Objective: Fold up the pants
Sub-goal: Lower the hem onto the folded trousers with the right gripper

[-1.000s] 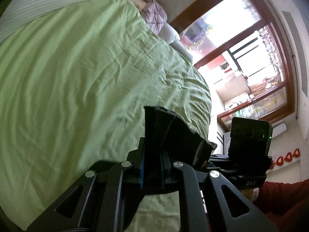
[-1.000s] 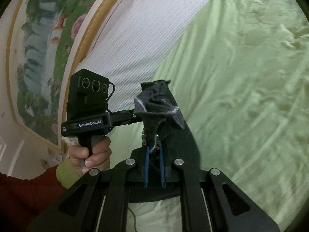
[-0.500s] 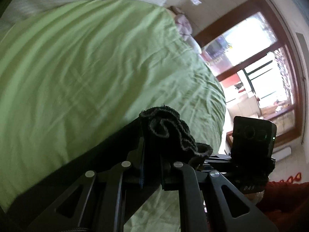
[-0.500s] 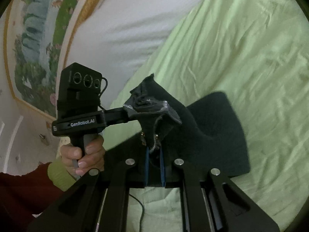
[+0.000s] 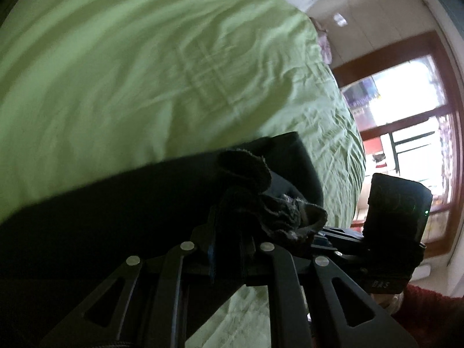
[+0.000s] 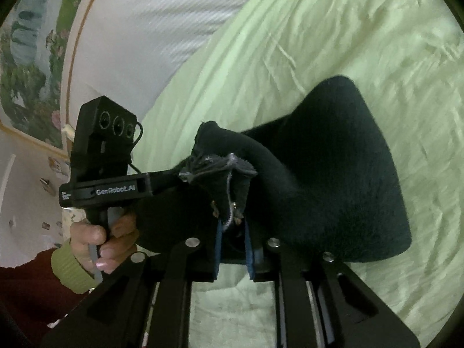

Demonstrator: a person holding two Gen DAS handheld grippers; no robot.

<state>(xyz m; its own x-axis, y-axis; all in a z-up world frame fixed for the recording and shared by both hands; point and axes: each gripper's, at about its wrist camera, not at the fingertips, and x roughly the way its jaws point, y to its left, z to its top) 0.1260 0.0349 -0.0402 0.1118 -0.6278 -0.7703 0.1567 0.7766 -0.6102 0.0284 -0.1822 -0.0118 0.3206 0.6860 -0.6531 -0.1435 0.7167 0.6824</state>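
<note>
Both of my hand-held grippers have come down toward the bed [image 6: 333, 43] since a second ago, and the black pants [image 6: 333, 174], then only a bunched edge in the air, now spread across the green sheet. Taking the bed as my landmark, most of the dark cloth lies flat on it, with one rounded fold reaching away from me in the right wrist view. Only the gathered hem is lifted off the sheet.

I judge the fabric soft, limp and light, a fleecy knit that drapes and bunches readily; it should not slip, and the hemmed edge is the sensible place to hold.

My left hand-held gripper [image 5: 229, 232] sits just above the sheet, clenched on a crumpled wad of that edge. My right hand-held gripper [image 6: 233, 226], close beside it over the bed, has just been opening; a tongue of cloth with a pale seam hangs between its blue pads [image 6: 218, 249], which no longer seem to press on it.
</note>
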